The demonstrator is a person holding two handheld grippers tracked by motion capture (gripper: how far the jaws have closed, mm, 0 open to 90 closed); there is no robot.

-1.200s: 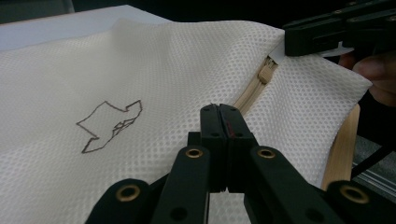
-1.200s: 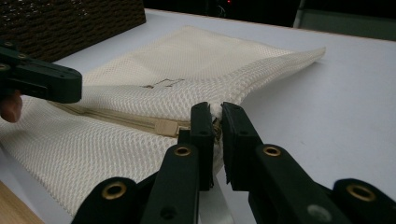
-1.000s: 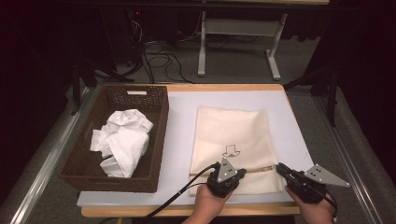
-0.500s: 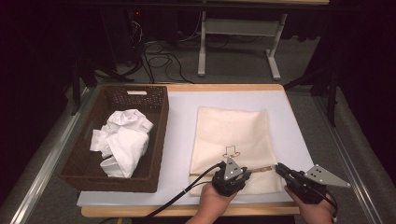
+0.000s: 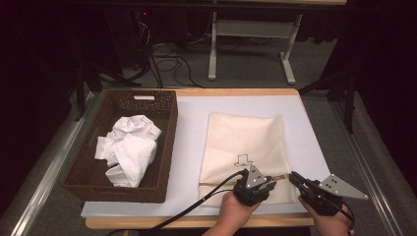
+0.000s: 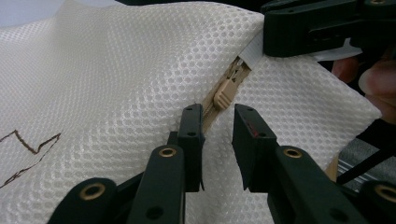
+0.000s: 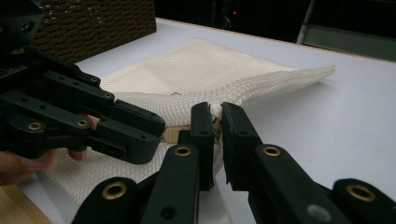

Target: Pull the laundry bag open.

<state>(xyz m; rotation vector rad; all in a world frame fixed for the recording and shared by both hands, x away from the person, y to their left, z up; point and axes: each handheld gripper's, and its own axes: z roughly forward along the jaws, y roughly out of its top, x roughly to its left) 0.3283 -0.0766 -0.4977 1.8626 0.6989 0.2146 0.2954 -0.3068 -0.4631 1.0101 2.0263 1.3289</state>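
A cream mesh bag (image 5: 243, 142) with a small dark drawing lies flat on the table. Its zipper runs along the near edge. My left gripper (image 5: 272, 182) sits at that edge and its jaws have just been opening. In the left gripper view it (image 6: 218, 122) stands slightly open astride the zipper track, pads clear of it, with the tan zipper pull (image 6: 225, 93) just past the tips. My right gripper (image 5: 293, 177) is shut on the bag's near right corner, where the zipper ends; in its own view (image 7: 216, 116) the mesh is pinched between the jaws.
A dark wicker basket (image 5: 167, 118) stands at the left of the white table mat (image 5: 189, 147), with a crumpled white cloth (image 5: 129, 147) inside. The table's wooden front edge (image 5: 196, 222) runs just under both hands. Beyond the table are cables and a desk frame.
My left gripper has slid to the right along the bag's near edge, closer to the right gripper. The right gripper and the bag have stayed put.
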